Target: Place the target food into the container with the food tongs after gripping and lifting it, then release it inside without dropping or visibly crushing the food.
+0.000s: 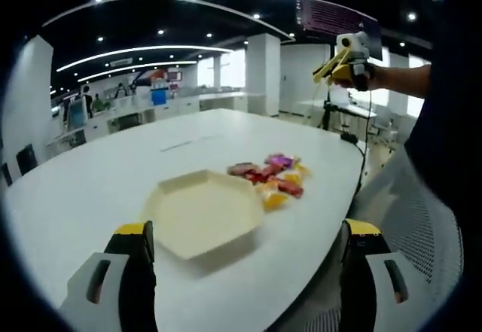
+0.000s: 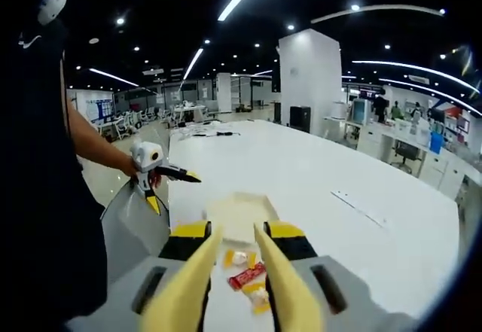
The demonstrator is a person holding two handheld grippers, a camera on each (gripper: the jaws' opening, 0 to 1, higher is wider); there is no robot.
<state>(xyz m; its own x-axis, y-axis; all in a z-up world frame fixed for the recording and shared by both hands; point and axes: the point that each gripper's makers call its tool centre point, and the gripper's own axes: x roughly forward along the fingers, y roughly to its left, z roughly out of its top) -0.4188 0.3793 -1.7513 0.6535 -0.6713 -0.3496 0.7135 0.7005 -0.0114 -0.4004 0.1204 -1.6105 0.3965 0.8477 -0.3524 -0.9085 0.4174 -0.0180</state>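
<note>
Hovering above the snack pile, the right gripper (image 2: 235,272) is carrying yellow food tongs (image 2: 226,279) whose tips are standing apart, pinching nothing. Below them wrapped candies (image 2: 247,275) are lying on the white table (image 2: 339,211), just beside the beige hexagonal container (image 1: 203,211). The left gripper (image 1: 248,272) is spread wide and empty, nearer the table edge. Lowering over one wrapper (the red one looks easiest) and closing gently should avoid crushing it.
</note>
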